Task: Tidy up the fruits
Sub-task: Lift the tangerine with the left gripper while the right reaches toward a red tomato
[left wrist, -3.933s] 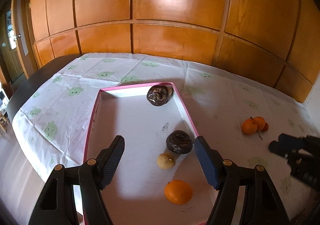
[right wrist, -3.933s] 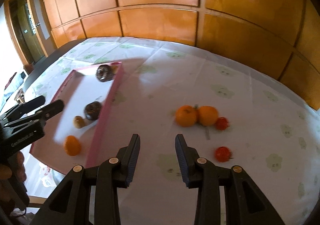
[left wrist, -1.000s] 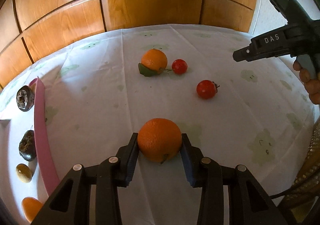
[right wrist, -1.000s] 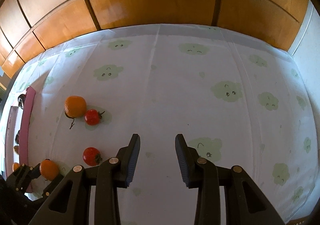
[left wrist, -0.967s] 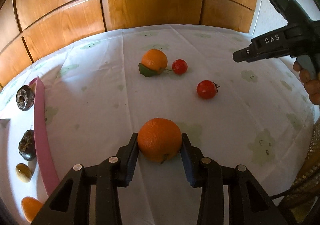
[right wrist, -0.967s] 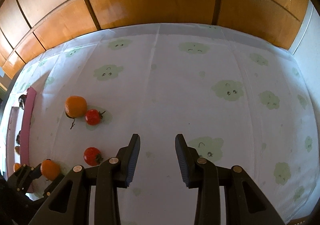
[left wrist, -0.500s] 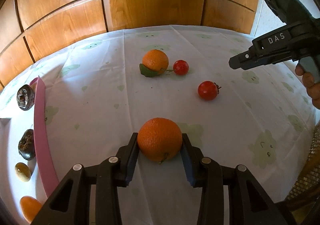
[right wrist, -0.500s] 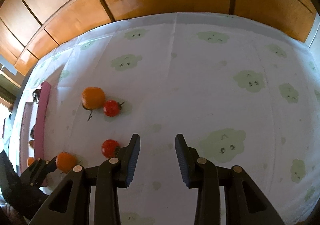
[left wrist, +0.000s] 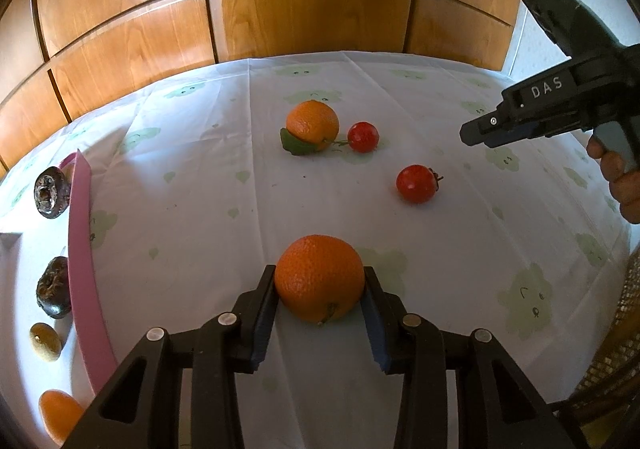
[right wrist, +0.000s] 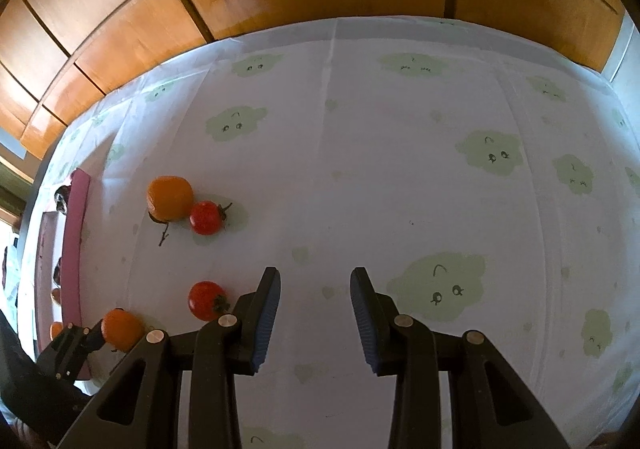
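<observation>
My left gripper (left wrist: 320, 291) is shut on a large orange (left wrist: 319, 276), which rests low over the white tablecloth; in the right wrist view that held orange (right wrist: 122, 329) shows at the lower left. Beyond it lie another orange with a leaf (left wrist: 313, 125), a small tomato (left wrist: 363, 136) and a larger tomato (left wrist: 417, 183). The pink-rimmed tray (left wrist: 82, 249) at the left holds two dark fruits, a small brown one and an orange (left wrist: 60, 415). My right gripper (right wrist: 315, 281) hovers open over bare cloth, to the right of the larger tomato (right wrist: 206, 300).
Wooden wall panels (left wrist: 312, 21) close off the far side of the table. A person's hand (left wrist: 624, 185) holds the right gripper at the right edge. A wicker chair (left wrist: 616, 349) stands by the table's near right corner.
The left gripper keeps still with the orange in it. The right gripper has tipped a little, so the loose fruits sit further right in its view.
</observation>
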### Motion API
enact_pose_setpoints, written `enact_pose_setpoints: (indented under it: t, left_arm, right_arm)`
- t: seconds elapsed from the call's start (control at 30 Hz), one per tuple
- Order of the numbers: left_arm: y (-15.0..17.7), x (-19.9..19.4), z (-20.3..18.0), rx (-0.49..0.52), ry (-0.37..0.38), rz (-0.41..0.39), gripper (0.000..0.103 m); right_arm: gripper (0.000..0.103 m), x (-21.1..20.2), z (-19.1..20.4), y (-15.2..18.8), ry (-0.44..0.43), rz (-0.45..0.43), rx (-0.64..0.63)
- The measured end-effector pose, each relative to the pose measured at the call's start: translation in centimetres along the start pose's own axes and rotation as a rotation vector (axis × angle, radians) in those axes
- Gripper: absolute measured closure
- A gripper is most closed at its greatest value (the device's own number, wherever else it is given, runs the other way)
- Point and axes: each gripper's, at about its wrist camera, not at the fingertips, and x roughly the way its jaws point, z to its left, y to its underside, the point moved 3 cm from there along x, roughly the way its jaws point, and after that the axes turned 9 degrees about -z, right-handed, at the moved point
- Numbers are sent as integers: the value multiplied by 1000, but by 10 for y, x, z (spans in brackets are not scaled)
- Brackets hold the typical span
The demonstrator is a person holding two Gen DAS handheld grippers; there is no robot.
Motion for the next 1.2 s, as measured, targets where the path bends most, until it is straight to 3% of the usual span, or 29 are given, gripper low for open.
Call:
enact_pose_setpoints:
  t: [0.5, 0.73, 1.2]
  left_arm:
    - [-6, -23, 4, -19, -2, -12, 63]
    - [-16, -45, 15, -42, -4, -57, 63]
    - [-30, -94, 53, -110, -71, -149, 63]
  right_arm:
    - [66, 4, -2, 7, -18, 35, 31]
    - [66, 2, 24, 6, -237, 45, 85]
    - [64, 28, 90, 23, -157, 88, -122]
